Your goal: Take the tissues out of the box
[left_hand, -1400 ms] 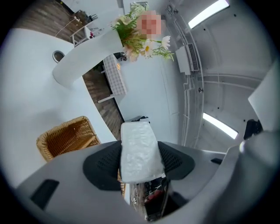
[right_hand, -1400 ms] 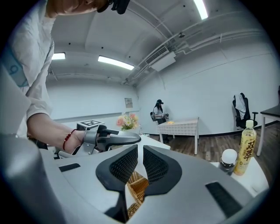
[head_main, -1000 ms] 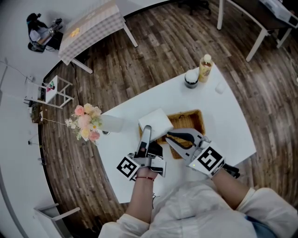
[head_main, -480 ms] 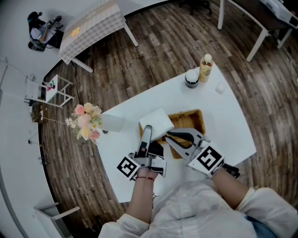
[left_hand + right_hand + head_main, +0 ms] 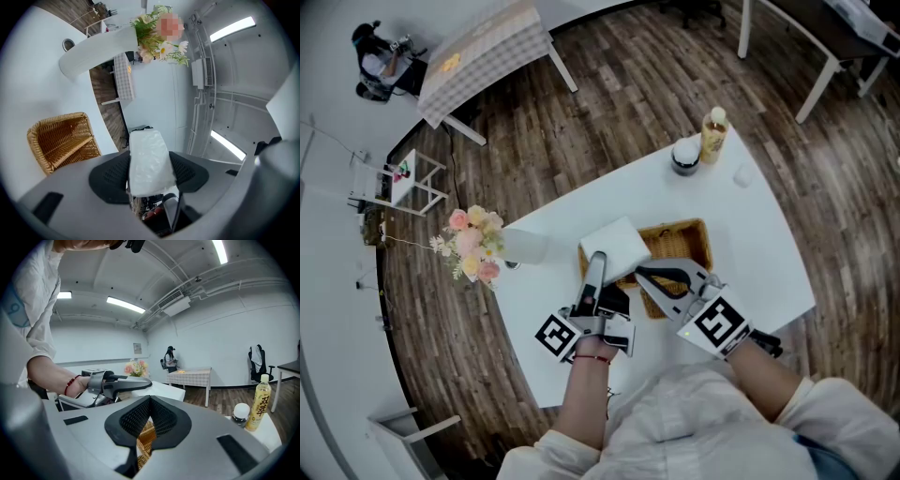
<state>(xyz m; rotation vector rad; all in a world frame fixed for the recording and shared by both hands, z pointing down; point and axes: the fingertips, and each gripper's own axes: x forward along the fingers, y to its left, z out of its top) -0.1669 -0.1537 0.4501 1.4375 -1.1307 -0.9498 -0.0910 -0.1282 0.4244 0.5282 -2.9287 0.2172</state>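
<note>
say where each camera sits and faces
Head view: on the head, steeply down at the table; forearms, left gripper, right gripper show.
Left gripper view: on that gripper, along jaws clamping the tissue pack; only its casing shows.
Right gripper view: on that gripper, past shut jaws toward the person's left wrist.
All three share the wicker basket.

Basket point(image 5: 145, 440) mostly hidden behind right claw point(image 5: 149, 399), jaws closed. Tissue pack point(image 5: 147, 150), pinched in left claw point(image 5: 150, 171), covers gap between pads; lower end lost behind claw body. Flowers point(image 5: 157, 47) partly mosaic-blurred. Bottle point(image 5: 712, 137) label unreadable in head view.
</note>
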